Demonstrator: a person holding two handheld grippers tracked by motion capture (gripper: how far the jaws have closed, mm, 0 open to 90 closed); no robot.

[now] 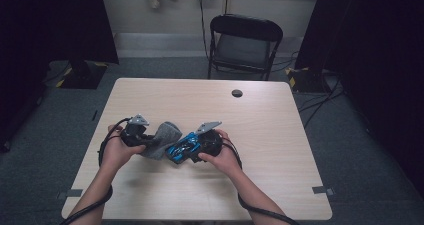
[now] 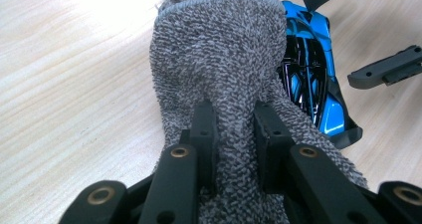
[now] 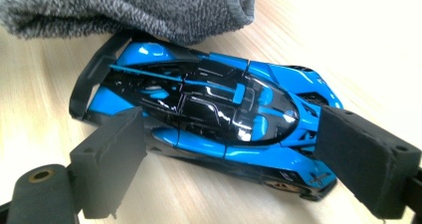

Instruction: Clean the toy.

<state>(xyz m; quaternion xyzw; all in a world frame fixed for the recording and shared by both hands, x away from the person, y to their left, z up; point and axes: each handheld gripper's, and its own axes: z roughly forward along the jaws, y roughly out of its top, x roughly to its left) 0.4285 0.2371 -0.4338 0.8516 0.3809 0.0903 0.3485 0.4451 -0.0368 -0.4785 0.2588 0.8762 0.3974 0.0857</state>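
Grippers meet at the lower middle of the high view, where we work a grey cloth (image 1: pixel 159 139) against a blue and black toy car (image 1: pixel 181 147) on a pale wooden table (image 1: pixel 260 135). Our left gripper (image 2: pixel 234 129) has its jaws pinched together on a fold of the cloth, which rises through the centre of the left gripper view and drapes over the car's tail. Our right gripper (image 3: pixel 234 159) stands with its pads (image 3: pixel 107 162) spread on either side of the car, one near the rear wing at lower left, the other by the nose at lower right; we cannot see either pad pressing on the body. We judge the step to be steadying the car for a wipe. To do it well, we should close evenly on the car's two ends so it does not skid or twist, hold it flat on the wood, and keep the cloth taut.
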